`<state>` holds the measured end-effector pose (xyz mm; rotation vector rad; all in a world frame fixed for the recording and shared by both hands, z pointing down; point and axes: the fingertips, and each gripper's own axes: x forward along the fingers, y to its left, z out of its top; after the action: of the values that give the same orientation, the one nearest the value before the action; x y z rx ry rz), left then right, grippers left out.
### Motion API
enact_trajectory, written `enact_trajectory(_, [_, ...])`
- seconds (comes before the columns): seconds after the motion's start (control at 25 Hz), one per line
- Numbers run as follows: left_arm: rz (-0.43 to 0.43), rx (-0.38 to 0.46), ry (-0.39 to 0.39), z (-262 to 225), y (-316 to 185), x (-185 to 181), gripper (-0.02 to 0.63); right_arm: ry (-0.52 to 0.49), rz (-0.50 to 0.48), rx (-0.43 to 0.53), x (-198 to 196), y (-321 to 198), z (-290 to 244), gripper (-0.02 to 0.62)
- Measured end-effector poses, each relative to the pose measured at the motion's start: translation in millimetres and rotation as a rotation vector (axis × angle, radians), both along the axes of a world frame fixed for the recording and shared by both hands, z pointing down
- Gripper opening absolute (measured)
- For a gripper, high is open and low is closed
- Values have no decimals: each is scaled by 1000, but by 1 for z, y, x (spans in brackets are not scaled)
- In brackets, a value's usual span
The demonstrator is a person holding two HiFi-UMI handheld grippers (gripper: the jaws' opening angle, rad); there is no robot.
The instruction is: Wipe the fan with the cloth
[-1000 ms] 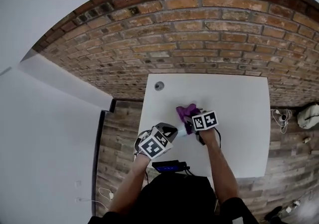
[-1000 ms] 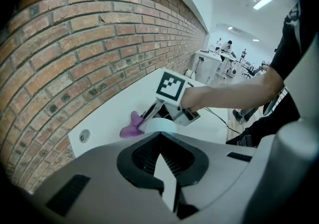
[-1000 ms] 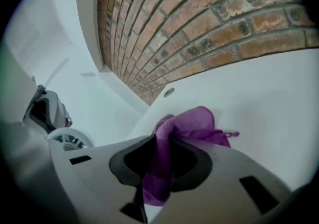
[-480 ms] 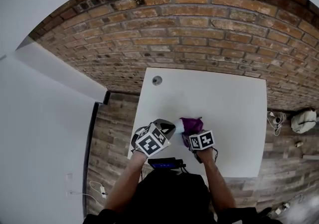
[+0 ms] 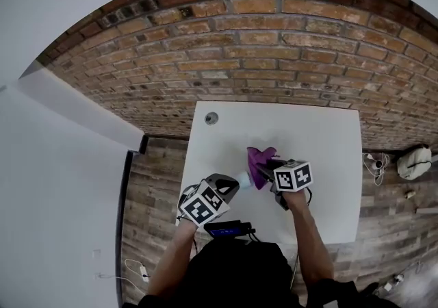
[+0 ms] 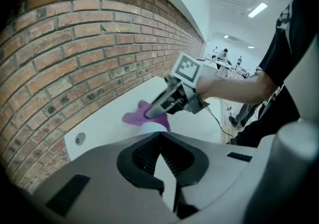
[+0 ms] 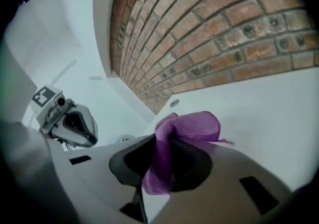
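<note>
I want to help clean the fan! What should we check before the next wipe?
1. Cloth pinched in the right gripper jaws: ok.
2. Fan gripped in the left gripper jaws: ok.
3. Cloth touching the fan: cannot tell.
4. The two grippers apart, not bumping: ok.
5. Both grippers over the table: ok.

Bunched purple cloth (image 5: 259, 160), pinched in the fingers of the right gripper (image 5: 268, 167), hangs beside the pale fan (image 5: 243, 178).
</note>
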<state>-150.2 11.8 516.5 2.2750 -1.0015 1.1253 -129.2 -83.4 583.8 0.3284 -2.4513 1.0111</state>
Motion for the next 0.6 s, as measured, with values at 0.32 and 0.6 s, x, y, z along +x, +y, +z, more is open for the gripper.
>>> enact_trajectory(0.32, [66, -131, -22, 38, 25, 6, 5, 5, -348, 98, -66, 15, -30, 74])
enact_trajectory(0.6, [-23, -98, -60, 38, 9, -21, 5, -38, -212, -3, -31, 21, -22, 74])
